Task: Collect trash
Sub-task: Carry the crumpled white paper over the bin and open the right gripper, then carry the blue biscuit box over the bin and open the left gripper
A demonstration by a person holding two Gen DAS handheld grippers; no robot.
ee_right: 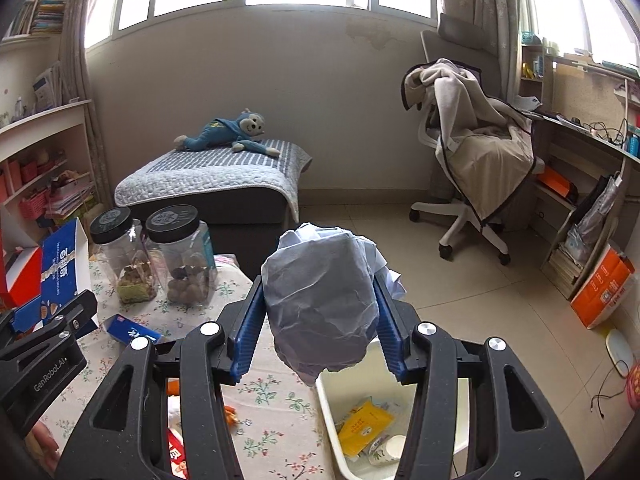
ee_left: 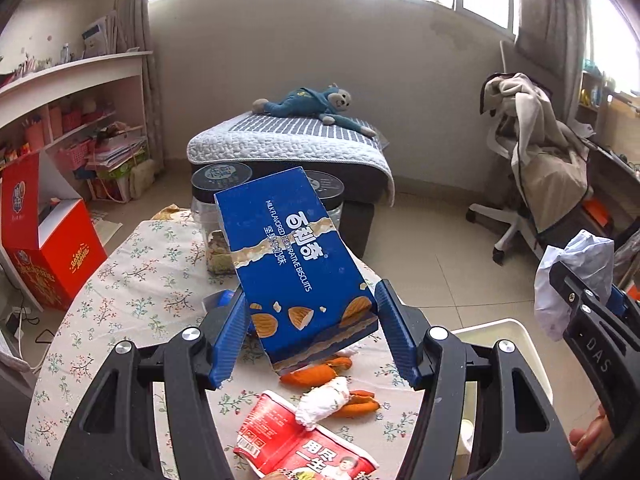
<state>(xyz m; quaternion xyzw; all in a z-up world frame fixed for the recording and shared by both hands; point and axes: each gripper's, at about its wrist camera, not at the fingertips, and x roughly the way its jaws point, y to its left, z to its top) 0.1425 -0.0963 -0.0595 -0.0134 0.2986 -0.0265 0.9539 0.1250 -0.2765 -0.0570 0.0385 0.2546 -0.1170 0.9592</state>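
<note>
My left gripper (ee_left: 310,332) is shut on a blue biscuit box (ee_left: 292,256) and holds it tilted above the floral table (ee_left: 132,280). My right gripper (ee_right: 320,332) is shut on a crumpled white paper wad (ee_right: 324,300), held above the white trash bin (ee_right: 328,412) beside the table; the bin holds a yellow packet (ee_right: 364,424) and a paper cup (ee_right: 390,448). On the table lie a red wrapper (ee_left: 304,440), orange peels (ee_left: 316,374) and a white tissue wad (ee_left: 322,402). The right gripper with its paper shows in the left wrist view (ee_left: 576,280).
Two black-lidded plastic jars (ee_right: 180,256) and a small blue packet (ee_right: 132,332) stand on the table. A red box (ee_left: 44,248) sits to the left, a sofa with a toy monkey (ee_right: 224,132) behind, a draped office chair (ee_right: 476,160) on the right.
</note>
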